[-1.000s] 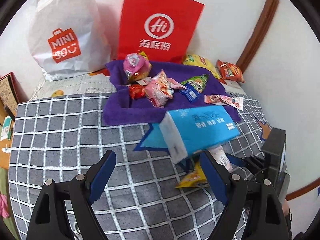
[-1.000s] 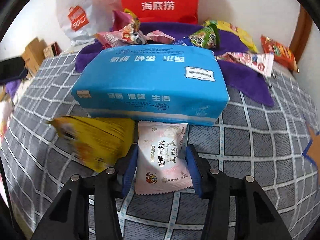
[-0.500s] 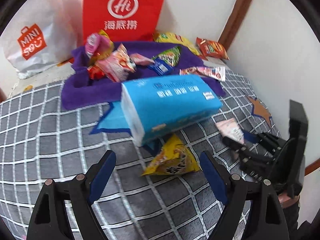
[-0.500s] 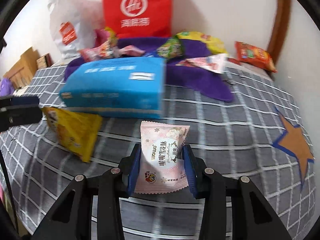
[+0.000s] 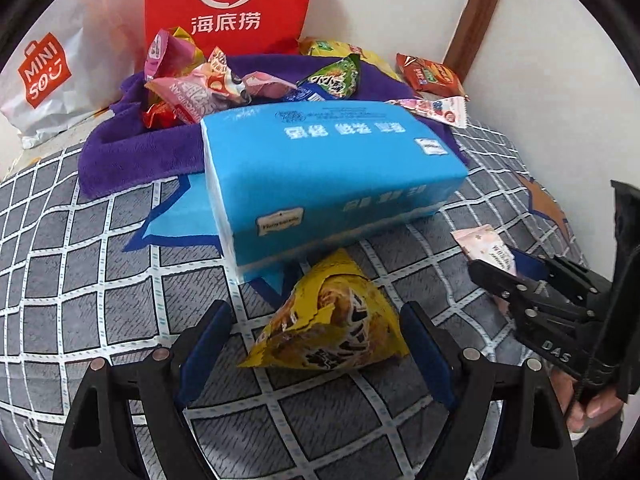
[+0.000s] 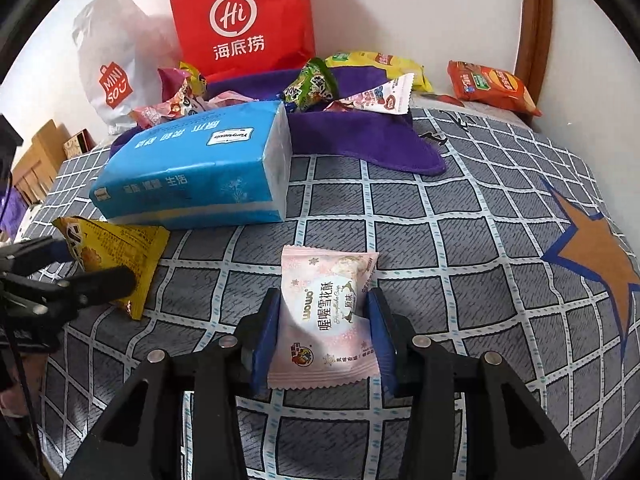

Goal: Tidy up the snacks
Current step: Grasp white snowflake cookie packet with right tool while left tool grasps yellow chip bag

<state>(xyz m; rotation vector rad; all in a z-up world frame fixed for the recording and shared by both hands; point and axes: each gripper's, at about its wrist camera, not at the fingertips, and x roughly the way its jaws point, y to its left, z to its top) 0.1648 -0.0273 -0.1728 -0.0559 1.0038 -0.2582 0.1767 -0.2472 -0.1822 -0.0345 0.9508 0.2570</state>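
Note:
My left gripper (image 5: 314,312) is open, its blue pads on either side of a yellow triangular snack bag (image 5: 332,320) on the checked cover, without touching it. My right gripper (image 6: 324,300) grips a pink snack packet (image 6: 324,320) between its pads, though its jaws are opening slightly. In the left wrist view the packet (image 5: 484,248) and the right gripper (image 5: 500,268) show at the right. The yellow bag (image 6: 120,256) lies left of the right gripper, with the left gripper (image 6: 80,264) at it.
A blue tissue pack (image 5: 332,168) lies just beyond the yellow bag. Behind it a purple cloth (image 5: 132,156) carries several snack packets. A red paper bag (image 5: 228,4) and a white plastic bag (image 5: 44,72) stand against the wall. An orange packet (image 6: 492,84) lies far right.
My left gripper has come down and closer, so the yellow bag now sits between its fingers. My right gripper has carried the pink packet rightward, away from the tissue pack.

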